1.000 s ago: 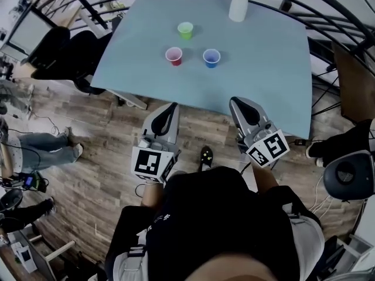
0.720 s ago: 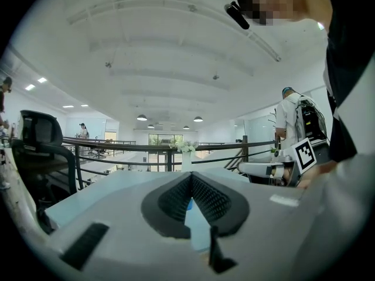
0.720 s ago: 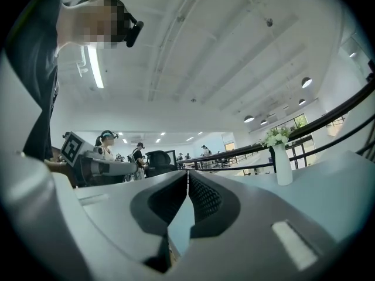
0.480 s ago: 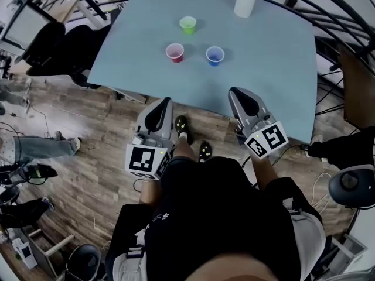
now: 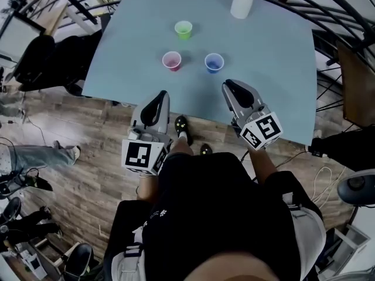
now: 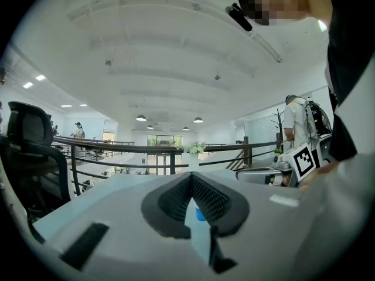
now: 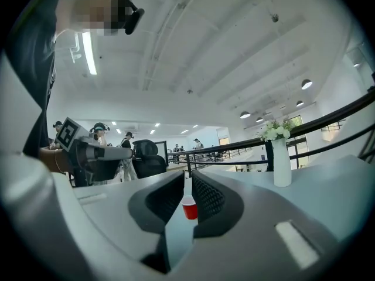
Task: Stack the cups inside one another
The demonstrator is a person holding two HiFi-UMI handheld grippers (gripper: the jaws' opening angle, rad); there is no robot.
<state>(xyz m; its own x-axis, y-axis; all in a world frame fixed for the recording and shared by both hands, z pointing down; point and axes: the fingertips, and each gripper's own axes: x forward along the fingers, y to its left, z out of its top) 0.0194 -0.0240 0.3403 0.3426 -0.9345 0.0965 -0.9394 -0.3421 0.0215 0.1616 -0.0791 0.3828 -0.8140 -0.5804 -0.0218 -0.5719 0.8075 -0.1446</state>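
Even, bright light fell from round ceiling lamps (image 6: 140, 117) and a long strip light (image 7: 89, 52); daylight perhaps came through the far windows (image 6: 159, 140) too. The pale tabletop (image 5: 269, 63) showed no glare, and the cups (image 5: 171, 60) cast only faint, soft shadows. The head view's lower half sat dark against the person's black top (image 5: 222, 215). Every view bulged like a fisheye: the railings (image 6: 121, 146) bowed, and black corners ringed both gripper views, whose nearest parts looked blurred.

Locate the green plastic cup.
In the head view the green plastic cup stands on the light blue table, beyond the red plastic cup and blue plastic cup, left of the white vase.
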